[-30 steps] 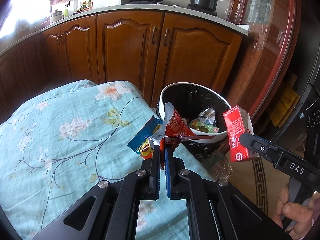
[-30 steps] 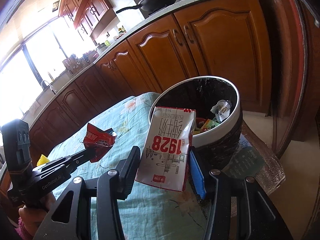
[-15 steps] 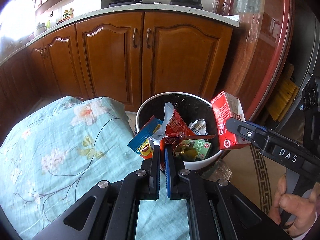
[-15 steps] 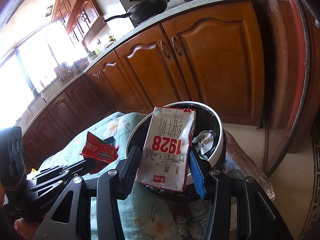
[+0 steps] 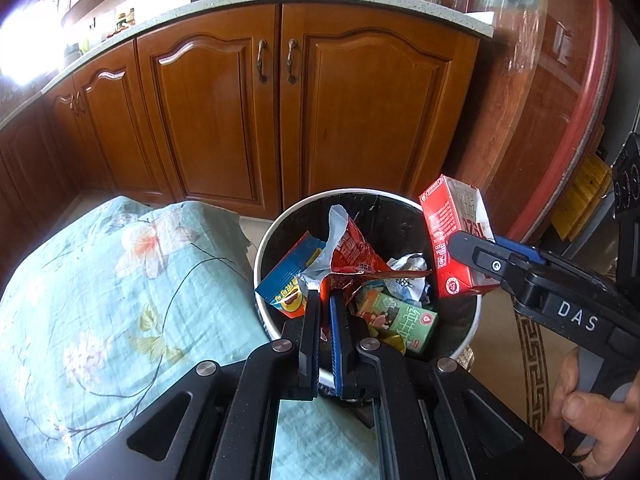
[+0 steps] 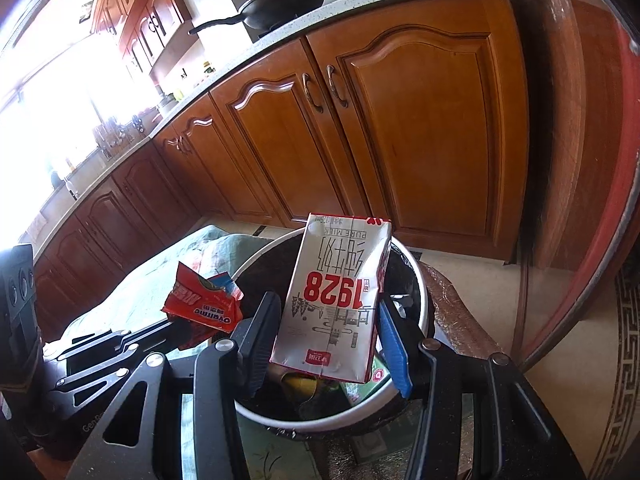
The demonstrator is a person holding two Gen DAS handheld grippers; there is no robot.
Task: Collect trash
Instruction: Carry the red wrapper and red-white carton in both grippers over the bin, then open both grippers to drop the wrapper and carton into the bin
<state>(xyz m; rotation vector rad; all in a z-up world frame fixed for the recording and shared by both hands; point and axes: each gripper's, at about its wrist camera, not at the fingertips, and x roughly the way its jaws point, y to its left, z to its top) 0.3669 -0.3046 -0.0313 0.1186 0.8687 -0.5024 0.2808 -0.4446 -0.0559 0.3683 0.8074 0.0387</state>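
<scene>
My left gripper (image 5: 325, 298) is shut on a crumpled red and blue snack wrapper (image 5: 344, 258) and holds it over the mouth of the round white-rimmed trash bin (image 5: 276, 220). The wrapper also shows in the right wrist view (image 6: 200, 304). My right gripper (image 6: 326, 320) is shut on a red and white milk carton (image 6: 336, 296), held upright over the bin (image 6: 416, 268). In the left wrist view the carton (image 5: 454, 236) hangs above the bin's right rim. The bin holds several pieces of trash, among them a green carton (image 5: 408, 324).
A table with a light blue floral cloth (image 5: 112, 280) lies left of the bin. Brown wooden kitchen cabinets (image 5: 288, 112) stand behind it, with a wok (image 6: 288, 4) on the counter. A round red-edged glass table (image 5: 560, 120) is at the right.
Both grippers have moved from above the cloth to over the bin, carrying the wrapper and the carton. The bin now sits directly under both.
</scene>
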